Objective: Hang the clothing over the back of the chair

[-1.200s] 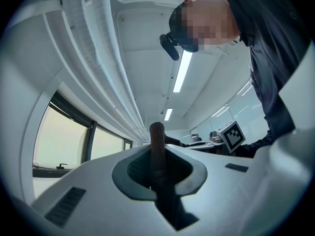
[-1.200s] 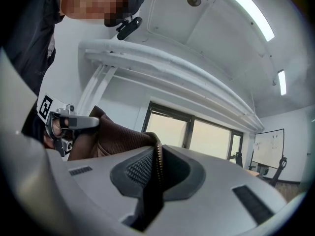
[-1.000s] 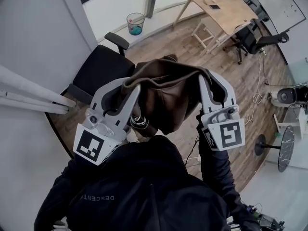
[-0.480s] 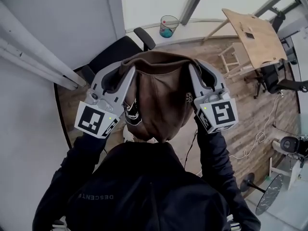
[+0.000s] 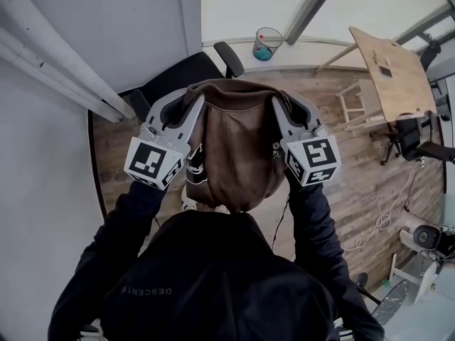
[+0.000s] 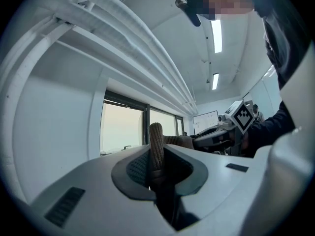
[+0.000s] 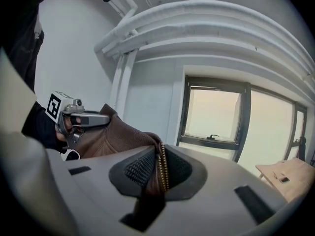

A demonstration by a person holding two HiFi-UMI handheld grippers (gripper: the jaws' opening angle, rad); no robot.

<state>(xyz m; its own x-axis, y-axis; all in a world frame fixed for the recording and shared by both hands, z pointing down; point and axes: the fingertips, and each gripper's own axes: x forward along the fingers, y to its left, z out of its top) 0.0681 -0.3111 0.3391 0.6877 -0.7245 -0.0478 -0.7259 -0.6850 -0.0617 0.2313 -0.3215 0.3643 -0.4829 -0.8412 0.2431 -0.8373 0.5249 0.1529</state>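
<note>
A brown jacket (image 5: 234, 144) hangs spread between my two grippers, in front of the person's chest. My left gripper (image 5: 190, 109) is shut on its ribbed hem (image 6: 156, 149). My right gripper (image 5: 279, 109) is shut on the edge that carries the brass zip (image 7: 162, 168). The black office chair (image 5: 178, 77) stands just beyond the jacket, its armrest (image 5: 229, 57) showing at the back. The jacket hides part of the chair's seat. Each gripper view shows the other gripper across the cloth: the right gripper (image 6: 224, 134) and the left gripper (image 7: 86, 118).
White pipes (image 5: 57, 55) slant along the grey wall at the left. A wire bin (image 5: 268, 43) stands by the window wall behind the chair. At the right are a wooden table (image 5: 391, 73), another black chair (image 5: 419, 137) and cables (image 5: 384, 219) on the plank floor.
Both grippers have carried the jacket down and toward the black chair, which now lies right behind the cloth. The jacket stays gripped at both ends.
</note>
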